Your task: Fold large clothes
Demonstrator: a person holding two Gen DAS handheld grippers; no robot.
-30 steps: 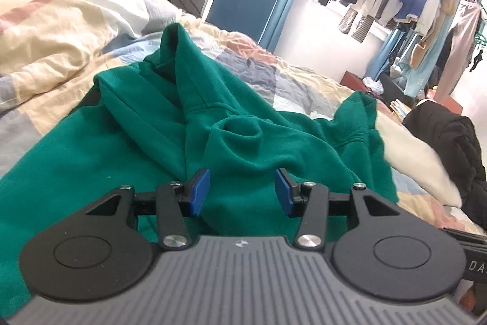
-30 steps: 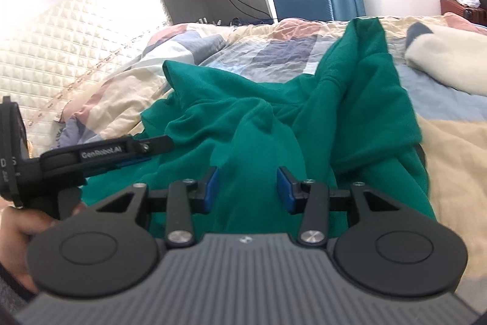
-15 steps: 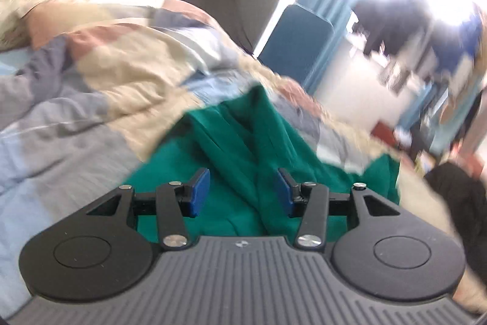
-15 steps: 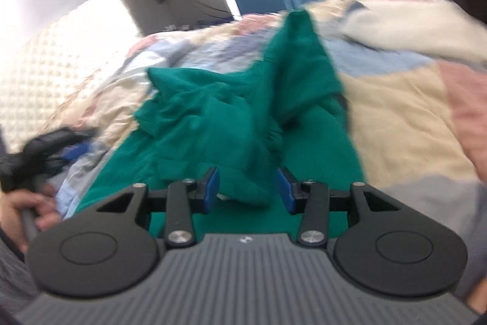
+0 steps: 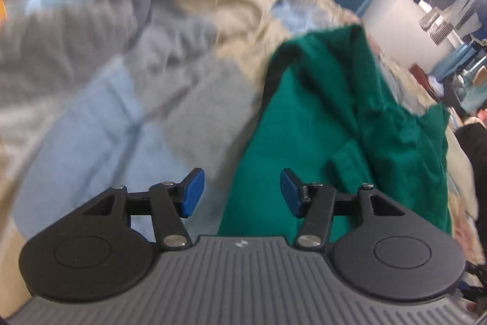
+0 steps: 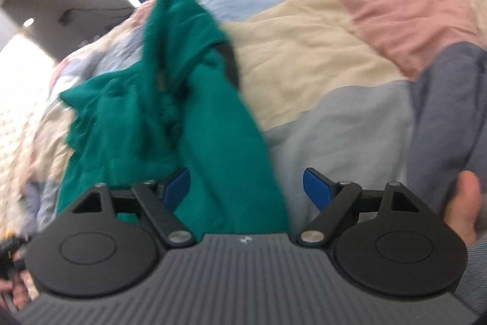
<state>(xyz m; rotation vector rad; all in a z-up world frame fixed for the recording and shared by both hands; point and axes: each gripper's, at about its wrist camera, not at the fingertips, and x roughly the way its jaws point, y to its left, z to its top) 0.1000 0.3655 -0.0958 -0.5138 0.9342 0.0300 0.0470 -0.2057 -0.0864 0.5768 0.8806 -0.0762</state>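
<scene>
One green hoodie (image 5: 319, 124) lies crumpled on the bed's patchwork quilt (image 5: 100, 118). Its hem reaches between the spread fingers of the left tool (image 5: 242, 192) and of the right tool (image 6: 245, 188); both have just been opening and grip nothing. No container shows. A thumb (image 6: 464, 203) rests right of the right tool.

no readable text or numbers, only a small pale emblem on each gripper body
</scene>
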